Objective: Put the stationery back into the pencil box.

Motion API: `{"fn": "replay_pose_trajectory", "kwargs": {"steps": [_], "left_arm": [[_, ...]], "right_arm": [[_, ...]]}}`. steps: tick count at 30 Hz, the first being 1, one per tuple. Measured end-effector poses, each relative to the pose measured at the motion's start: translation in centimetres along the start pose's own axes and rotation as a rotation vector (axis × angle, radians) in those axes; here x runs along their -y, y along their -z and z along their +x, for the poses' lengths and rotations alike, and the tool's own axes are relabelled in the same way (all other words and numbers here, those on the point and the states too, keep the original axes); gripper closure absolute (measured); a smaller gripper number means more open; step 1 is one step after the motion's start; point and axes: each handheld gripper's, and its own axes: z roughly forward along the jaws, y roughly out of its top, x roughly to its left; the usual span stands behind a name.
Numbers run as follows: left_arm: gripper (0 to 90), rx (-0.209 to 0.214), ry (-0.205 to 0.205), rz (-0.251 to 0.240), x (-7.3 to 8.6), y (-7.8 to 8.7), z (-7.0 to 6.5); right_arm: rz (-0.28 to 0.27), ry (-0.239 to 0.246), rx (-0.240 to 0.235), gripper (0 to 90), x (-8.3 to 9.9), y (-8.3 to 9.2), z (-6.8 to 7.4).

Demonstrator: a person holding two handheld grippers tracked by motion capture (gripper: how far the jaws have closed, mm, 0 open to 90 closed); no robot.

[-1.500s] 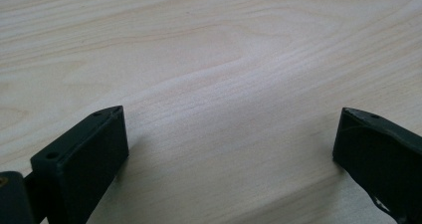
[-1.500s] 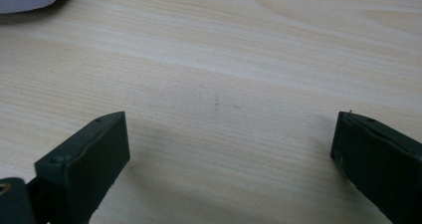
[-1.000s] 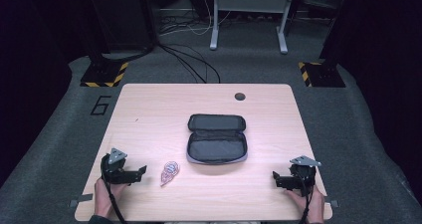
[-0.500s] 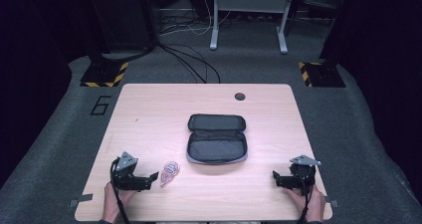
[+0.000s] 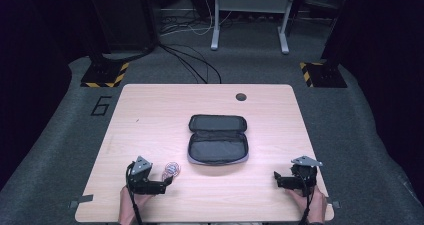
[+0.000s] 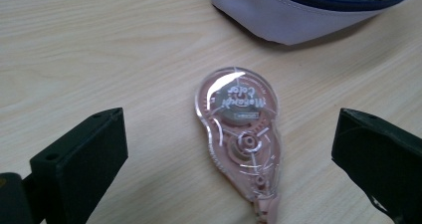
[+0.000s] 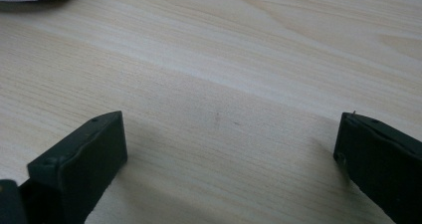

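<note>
Left gripper (image 5: pixel 167 181) sits low near the front-left corner of the light wooden worktop (image 5: pixel 150 115), person's left hand (image 5: pixel 131 205) behind it at the front edge. Jaws wide apart, nothing between them gripped. In the left gripper view the clear pink plastic correction-tape dispenser (image 6: pixel 241 134) lies flat on the wood, centred betw. the two black jaws, touching neither. Round end w/ white script label faces away from the gripper; narrow tip points back toward the gripper, at the bottom of that view. Gears visible through the shell.

High view: dispenser (image 5: pixel 171 169) just beside the left jaw tips, approx. front-left part of worktop, near the front-left corner of the open dark grey fabric zip pouch (image 5: pixel 218 141) but apart from it. Pouch lies mid-worktop, lid flap folded back toward the far edge, inside looks dark; contents can't be made out. Pale outer wall of pouch (image 6: pixel 318 15) shows at top of left gripper view.

Right gripper (image 5: pixel 278 179) near the front-right corner, held by right hand (image 5: pixel 311 207), well apart from pouch. Jaws spread wide, bare wood (image 7: pixel 224 84) betw. them, holding nothing.

Small dark round hole (image 5: pixel 241 96) near far edge, right of centre.
</note>
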Motion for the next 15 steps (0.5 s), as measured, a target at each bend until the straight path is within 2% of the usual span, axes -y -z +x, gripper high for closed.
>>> {"fn": "replay_pose_trajectory", "kwargs": {"steps": [6,7,9,12,15], "left_arm": [[9.2,0.009,-0.034,0.047,0.0,-0.8,-0.9],[10.8,0.001,-0.039,0.039,0.0,-0.9,-1.0],[13.4,0.006,-0.038,0.046,0.0,-0.9,-1.0],[26.1,-0.014,-0.035,0.059,-0.1,-1.2,-1.1],[30.4,-0.027,-0.031,0.071,-0.1,-1.4,-1.1]], "right_arm": [[0.0,0.0,0.0,0.0,0.0,0.0,0.0],[0.0,0.0,0.0,0.0,0.0,0.0,0.0],[0.0,0.0,0.0,0.0,0.0,0.0,0.0],[0.0,0.0,0.0,0.0,0.0,0.0,0.0],[0.0,0.0,0.0,0.0,0.0,0.0,0.0]]}}
